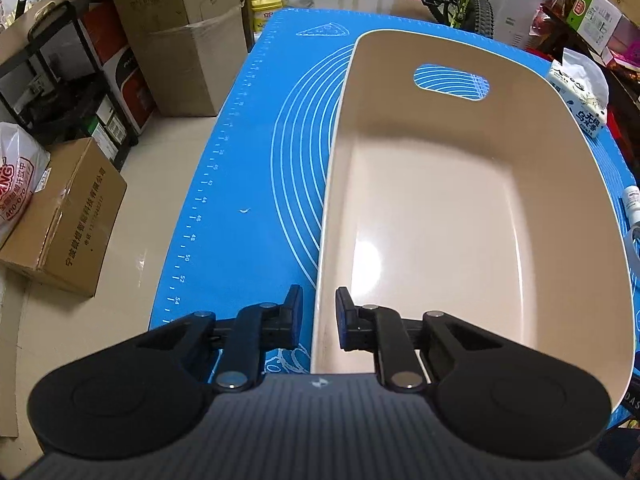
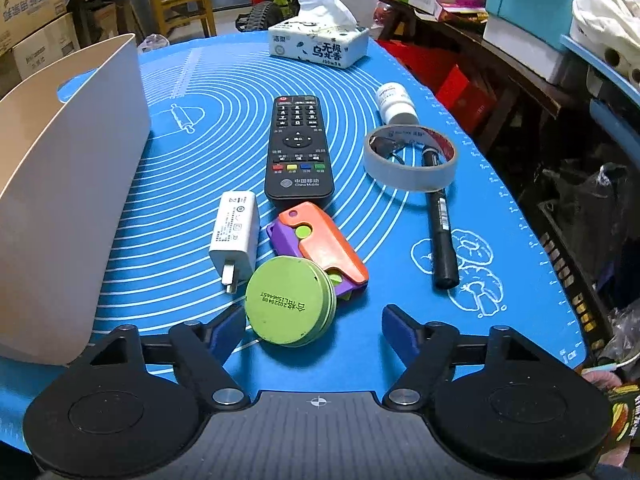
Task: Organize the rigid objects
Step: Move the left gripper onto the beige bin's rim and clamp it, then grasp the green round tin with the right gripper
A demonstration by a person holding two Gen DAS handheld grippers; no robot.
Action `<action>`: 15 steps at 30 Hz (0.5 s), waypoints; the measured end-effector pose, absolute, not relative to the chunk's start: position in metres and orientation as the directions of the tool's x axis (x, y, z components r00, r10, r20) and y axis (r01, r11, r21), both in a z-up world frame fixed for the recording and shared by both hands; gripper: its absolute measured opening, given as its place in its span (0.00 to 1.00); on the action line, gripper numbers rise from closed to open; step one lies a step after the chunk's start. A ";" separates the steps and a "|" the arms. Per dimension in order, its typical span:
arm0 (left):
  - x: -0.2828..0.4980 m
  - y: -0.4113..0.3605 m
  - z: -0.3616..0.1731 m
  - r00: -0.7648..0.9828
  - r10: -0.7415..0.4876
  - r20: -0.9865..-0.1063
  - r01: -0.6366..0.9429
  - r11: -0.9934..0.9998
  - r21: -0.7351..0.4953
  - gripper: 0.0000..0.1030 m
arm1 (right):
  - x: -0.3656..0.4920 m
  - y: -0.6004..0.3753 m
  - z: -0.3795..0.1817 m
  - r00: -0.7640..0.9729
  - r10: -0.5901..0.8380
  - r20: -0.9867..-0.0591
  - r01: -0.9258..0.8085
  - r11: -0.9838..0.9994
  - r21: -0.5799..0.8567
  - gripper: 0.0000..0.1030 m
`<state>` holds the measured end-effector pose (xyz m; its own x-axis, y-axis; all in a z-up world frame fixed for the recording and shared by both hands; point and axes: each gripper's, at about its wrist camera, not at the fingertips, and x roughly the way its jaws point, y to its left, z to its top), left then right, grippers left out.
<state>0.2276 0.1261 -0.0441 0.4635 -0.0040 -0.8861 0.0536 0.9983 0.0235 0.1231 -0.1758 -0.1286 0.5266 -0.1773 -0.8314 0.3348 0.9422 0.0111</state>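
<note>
A beige bin [image 1: 460,208] with a handle cutout stands on the blue mat [image 1: 248,168]. My left gripper [image 1: 319,314] straddles the bin's near left wall, one finger outside and one inside. The jaws are narrow, and a sliver of mat shows between the outer pad and the wall. In the right wrist view, a green round tin [image 2: 290,302] leans on an orange and purple toy [image 2: 324,240]. My right gripper [image 2: 314,330] stands open around the tin. Its left finger is close to the tin and its right finger is well clear.
Near the tin on the mat [image 2: 192,184] lie a white charger [image 2: 234,236], a black remote [image 2: 298,148], a tape roll [image 2: 410,158], a black marker [image 2: 440,232], a white bottle [image 2: 396,104] and a tissue pack [image 2: 320,46]. The bin [image 2: 68,160] stands at the left. Cardboard boxes [image 1: 68,216] crowd the floor.
</note>
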 end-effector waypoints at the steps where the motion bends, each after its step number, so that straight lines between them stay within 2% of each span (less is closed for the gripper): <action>1: 0.228 0.126 -0.045 0.462 -0.004 -0.887 0.054 0.998 0.023 0.06 | 0.123 -0.176 -0.129 0.528 -0.171 -0.832 0.335 0.942 0.019 0.73; 6: 0.227 0.126 -0.046 0.458 -0.016 -0.889 0.051 0.999 0.008 0.06 | 0.123 -0.171 -0.131 0.549 -0.139 -0.824 0.306 0.951 0.043 0.56; 12: 0.227 0.126 -0.046 0.458 -0.016 -0.889 0.050 0.999 0.008 0.06 | 0.123 -0.175 -0.130 0.570 -0.108 -0.814 0.310 0.946 0.091 0.55; 15: 0.227 0.126 -0.046 0.458 -0.016 -0.889 0.050 0.999 0.008 0.06 | 0.124 -0.179 -0.132 0.571 -0.106 -0.814 0.324 0.940 0.105 0.58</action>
<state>0.2272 0.1264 -0.0462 0.4580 -0.0164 -0.8888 0.0505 0.9987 0.0076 0.1244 -0.1794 -0.1318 0.5714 -0.1058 -0.8138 0.3242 0.9401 0.1054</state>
